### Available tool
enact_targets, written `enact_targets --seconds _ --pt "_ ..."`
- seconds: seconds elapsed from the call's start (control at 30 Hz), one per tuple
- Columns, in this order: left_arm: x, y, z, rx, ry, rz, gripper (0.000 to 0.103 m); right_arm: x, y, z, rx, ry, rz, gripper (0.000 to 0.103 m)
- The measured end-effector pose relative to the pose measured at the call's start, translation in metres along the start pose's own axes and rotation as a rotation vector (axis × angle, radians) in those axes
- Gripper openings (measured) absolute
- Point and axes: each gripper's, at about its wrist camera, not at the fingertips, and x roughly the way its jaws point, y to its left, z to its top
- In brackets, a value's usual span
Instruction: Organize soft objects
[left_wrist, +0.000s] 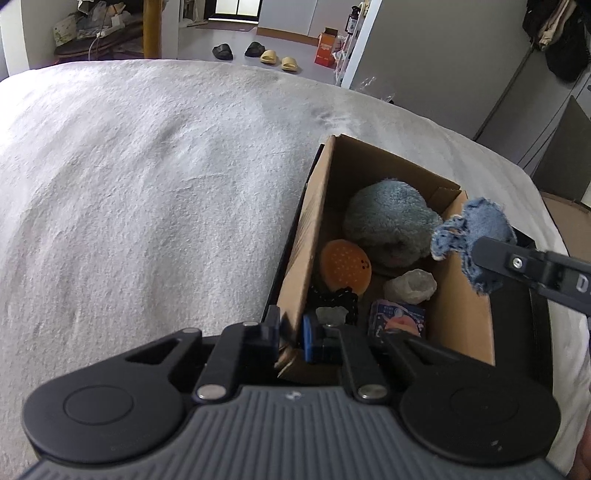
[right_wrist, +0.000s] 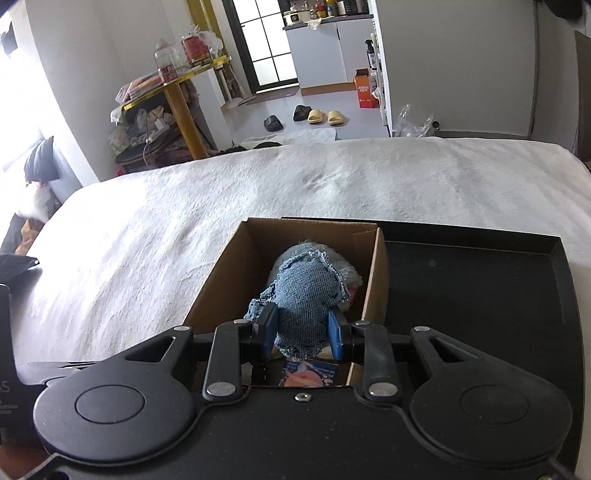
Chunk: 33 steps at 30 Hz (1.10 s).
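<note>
A big white fuzzy blanket (left_wrist: 147, 184) is covering the bed, and a brown cardboard box (left_wrist: 306, 229) is sitting on it beside a black tray (right_wrist: 480, 288). The left camera is looking down into the box and showing a fluffy grey-blue plush (left_wrist: 388, 221), an orange round toy (left_wrist: 345, 266), a pale lumpy thing (left_wrist: 410, 286) and a small picture packet (left_wrist: 399, 319). The right camera is hiding most of these behind a scrap of blue denim cloth (right_wrist: 306, 295) with frayed edges. The right gripper (right_wrist: 303, 332) is squeezing that cloth between its blue pads, holding it over the open box. The left gripper (left_wrist: 291, 336) is pinching the box's near wall, fingers nearly together.
</note>
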Motion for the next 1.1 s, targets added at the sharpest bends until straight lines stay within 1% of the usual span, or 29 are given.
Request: enact_targets --seconds 0.17,0.27,0.3,0.37,0.47,0.53,0.57,0.6,0.63,0.7,0.8,0.87,0.93,0.97,1.0,1.1 --pt "0.0 0.003 0.0 -0.012 -0.002 -0.017 0.011 0.007 0.006 0.004 -0.004 0.007 -0.004 0.03" --pt "0.001 0.003 0.0 -0.011 -0.002 -0.017 0.011 0.013 0.011 0.003 -0.022 0.021 -0.001 0.042" --pt "0.001 0.003 0.0 -0.01 -0.001 -0.016 0.011 0.015 0.011 0.002 -0.023 0.027 -0.006 0.05" --pt "0.001 0.003 0.001 -0.011 0.002 -0.013 0.011 0.014 0.011 0.0 -0.021 0.03 -0.013 0.052" --pt "0.001 0.001 0.002 -0.006 0.007 -0.008 0.011 0.009 0.007 -0.003 -0.013 0.032 -0.033 0.059" --pt "0.0 0.0 0.002 0.001 0.01 -0.004 0.011 0.006 0.004 -0.004 -0.014 0.029 -0.054 0.068" --pt "-0.001 -0.001 0.002 0.003 0.011 -0.001 0.012 0.003 0.002 -0.005 -0.01 0.024 -0.066 0.071" --pt "-0.002 -0.001 0.002 0.006 0.009 0.002 0.013 0.001 0.001 -0.005 -0.004 0.018 -0.074 0.075" --pt "-0.004 -0.002 0.002 0.008 0.009 0.005 0.014 -0.002 -0.001 -0.006 0.001 0.012 -0.08 0.077" --pt "-0.006 -0.002 0.002 0.017 0.011 0.018 0.015 -0.006 -0.003 -0.007 0.012 0.009 -0.083 0.078" --pt "-0.01 -0.005 0.005 0.023 0.023 0.038 0.016 -0.015 -0.006 -0.008 0.03 -0.002 -0.083 0.082" --pt "-0.016 -0.008 0.007 0.027 0.025 0.045 0.023 -0.023 -0.008 -0.008 0.044 -0.015 -0.089 0.085" --pt "-0.025 -0.012 0.009 0.037 0.017 0.044 0.04 -0.032 -0.012 -0.008 0.065 -0.031 -0.096 0.089" --pt "-0.029 -0.015 0.01 0.043 0.011 0.046 0.044 -0.037 -0.013 -0.008 0.076 -0.041 -0.096 0.09" --pt "-0.034 -0.018 0.011 0.05 0.002 0.047 0.05 -0.042 -0.016 -0.008 0.089 -0.05 -0.096 0.092" --pt "-0.049 -0.026 0.012 0.071 -0.022 0.048 0.059 -0.057 -0.021 -0.009 0.114 -0.073 -0.098 0.095"
